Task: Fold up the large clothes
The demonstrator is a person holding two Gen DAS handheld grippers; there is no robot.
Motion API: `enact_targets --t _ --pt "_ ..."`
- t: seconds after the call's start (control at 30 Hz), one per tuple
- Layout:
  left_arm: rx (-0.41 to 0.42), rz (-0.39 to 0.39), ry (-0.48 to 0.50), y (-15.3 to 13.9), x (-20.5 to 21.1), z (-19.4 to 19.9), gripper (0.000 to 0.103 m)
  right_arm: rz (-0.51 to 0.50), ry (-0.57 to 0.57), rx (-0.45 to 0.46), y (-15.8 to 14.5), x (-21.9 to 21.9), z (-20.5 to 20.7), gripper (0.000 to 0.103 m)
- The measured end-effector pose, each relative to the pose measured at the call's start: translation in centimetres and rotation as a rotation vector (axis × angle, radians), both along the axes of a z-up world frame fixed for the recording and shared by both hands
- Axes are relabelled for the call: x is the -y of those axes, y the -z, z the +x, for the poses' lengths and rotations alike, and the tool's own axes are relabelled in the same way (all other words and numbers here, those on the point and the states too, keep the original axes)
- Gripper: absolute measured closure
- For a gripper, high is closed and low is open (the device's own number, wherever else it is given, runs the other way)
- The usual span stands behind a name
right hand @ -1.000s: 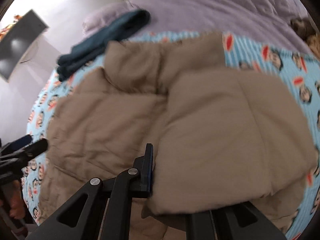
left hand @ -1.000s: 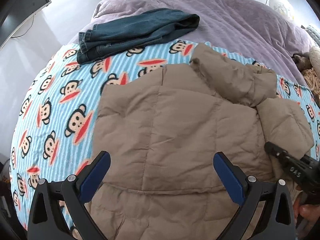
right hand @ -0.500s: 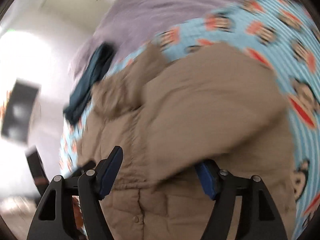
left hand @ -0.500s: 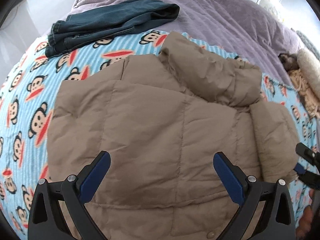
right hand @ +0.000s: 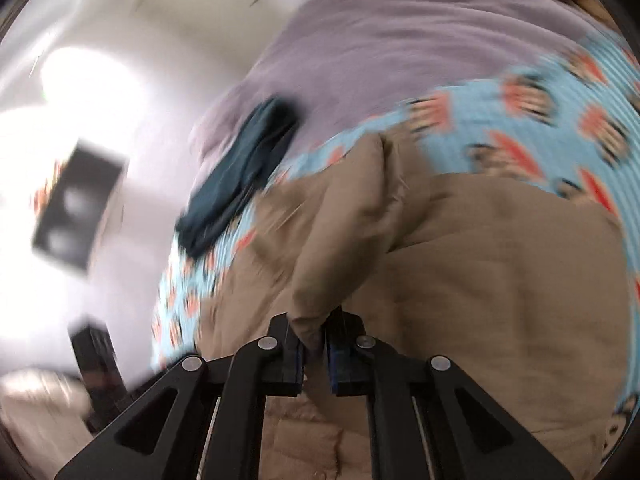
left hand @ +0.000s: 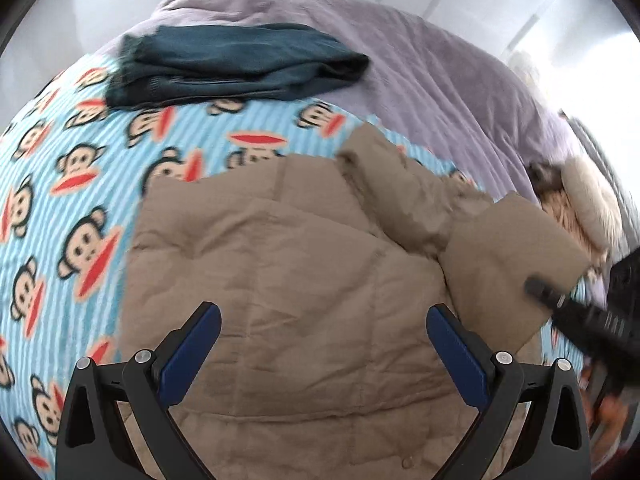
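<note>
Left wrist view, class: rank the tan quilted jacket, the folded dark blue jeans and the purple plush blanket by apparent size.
1. Tan quilted jacket, though nearness to the camera inflates it.
2. Purple plush blanket, close behind; partly cropped, so unsure.
3. Folded dark blue jeans, clearly smallest.

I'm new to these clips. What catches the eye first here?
A puffy tan jacket sprawls across a bright blue monkey-print blanket and fills the middle of both views. The right gripper is closing on a fold of the jacket, while the left gripper hangs open above it. Folded dark jeans lie beyond, at the purple bedspread's edge.
</note>
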State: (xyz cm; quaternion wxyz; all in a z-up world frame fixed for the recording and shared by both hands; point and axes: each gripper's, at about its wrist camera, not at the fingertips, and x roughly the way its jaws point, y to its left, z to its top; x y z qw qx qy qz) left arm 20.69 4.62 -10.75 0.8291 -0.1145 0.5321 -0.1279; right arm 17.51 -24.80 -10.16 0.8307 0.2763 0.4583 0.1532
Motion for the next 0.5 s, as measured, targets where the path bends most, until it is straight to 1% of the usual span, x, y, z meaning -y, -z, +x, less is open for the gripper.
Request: enact_targets --t 0.07,0.1,0.13,0.17,0.2,0.3,0.37,0.4,0.5 --pt "-0.002 -0.029 -0.013 -0.3 -0.9 0.1 0.0 -0.052 -0.079 -0.042 0.7 -3.1 0.1 0.088" --pt "-0.003 -0.045 -0.012 -0.4 -1.3 0.1 0.0 -0.088 -0.115 -0.07 1.2 -4.6 0.1 0.08" --pt "-0.004 -0.063 -0.01 -0.4 -1.6 0.1 0.0 -0.122 -0.142 -0.089 1.6 -5.8 0.0 0.053" --pt "-0.008 -0.083 -0.007 -0.5 -1.9 0.2 0.0 -0.149 -0.157 -0.095 1.9 -6.7 -0.2 0.023" --pt "-0.015 -0.094 -0.007 -0.4 -2.1 0.2 0.0 -0.168 -0.178 -0.092 2.1 -7.5 -0.6 0.018" --pt "-0.045 -0.146 -0.004 0.3 -2.5 0.5 0.0 -0.186 -0.202 -0.11 2.4 -7.9 -2.3 0.018" --pt "-0.081 -0.185 0.006 1.2 -2.3 0.7 0.0 -0.162 -0.181 -0.142 2.9 -6.5 -3.3 0.018" --pt "-0.096 -0.191 0.012 1.8 -1.9 0.8 0.0 -0.144 -0.159 -0.165 3.2 -5.2 -4.2 0.018" --pt "-0.137 -0.155 0.045 3.9 -0.4 1.1 0.0 -0.04 -0.062 -0.267 5.0 -1.0 -6.4 0.018"
